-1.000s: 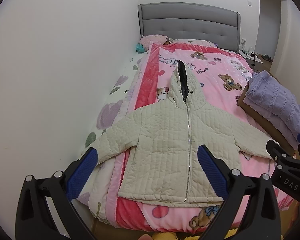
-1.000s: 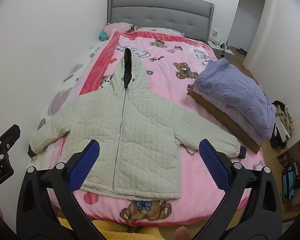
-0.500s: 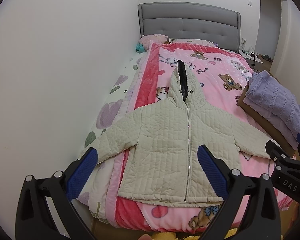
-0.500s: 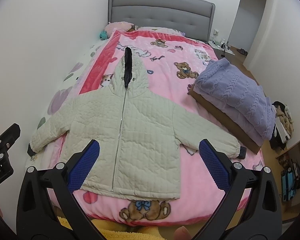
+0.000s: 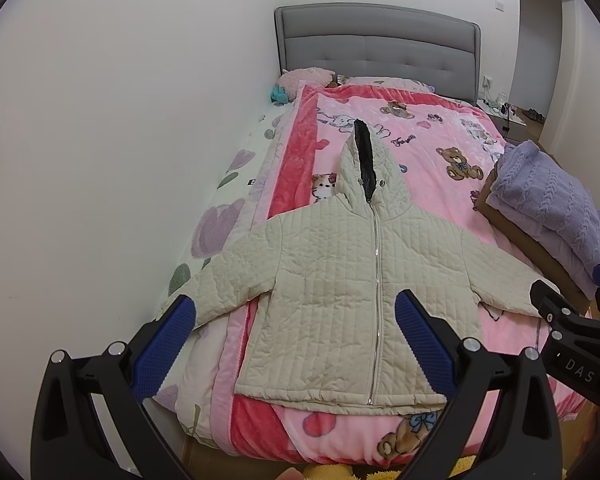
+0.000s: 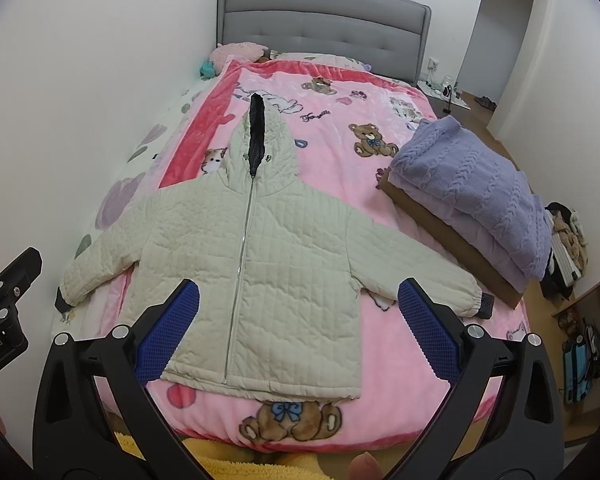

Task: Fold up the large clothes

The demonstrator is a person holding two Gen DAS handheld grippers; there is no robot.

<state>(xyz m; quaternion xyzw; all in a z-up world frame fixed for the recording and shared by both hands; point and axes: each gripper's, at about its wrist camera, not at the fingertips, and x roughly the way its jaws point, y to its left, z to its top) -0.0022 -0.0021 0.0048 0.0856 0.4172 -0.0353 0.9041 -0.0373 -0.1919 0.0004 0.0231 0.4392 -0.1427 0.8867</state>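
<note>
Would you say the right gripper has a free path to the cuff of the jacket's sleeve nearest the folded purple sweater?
Probably yes: the right gripper is open and empty, and the cuff lies flat on the pink blanket, apart from the folded purple sweater, nothing over it.

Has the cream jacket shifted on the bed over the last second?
No. In the right wrist view the cream jacket keeps its place against the pink blanket: hem just above the teddy bear print, hood pointing at the headboard.

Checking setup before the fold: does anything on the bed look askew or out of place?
Mostly tidy. The cream jacket lies flat, zipped, sleeves spread. One oddity: its wall-side cuff reaches past the pink blanket toward the bed's edge. Both claws are open, holding nothing.
</note>
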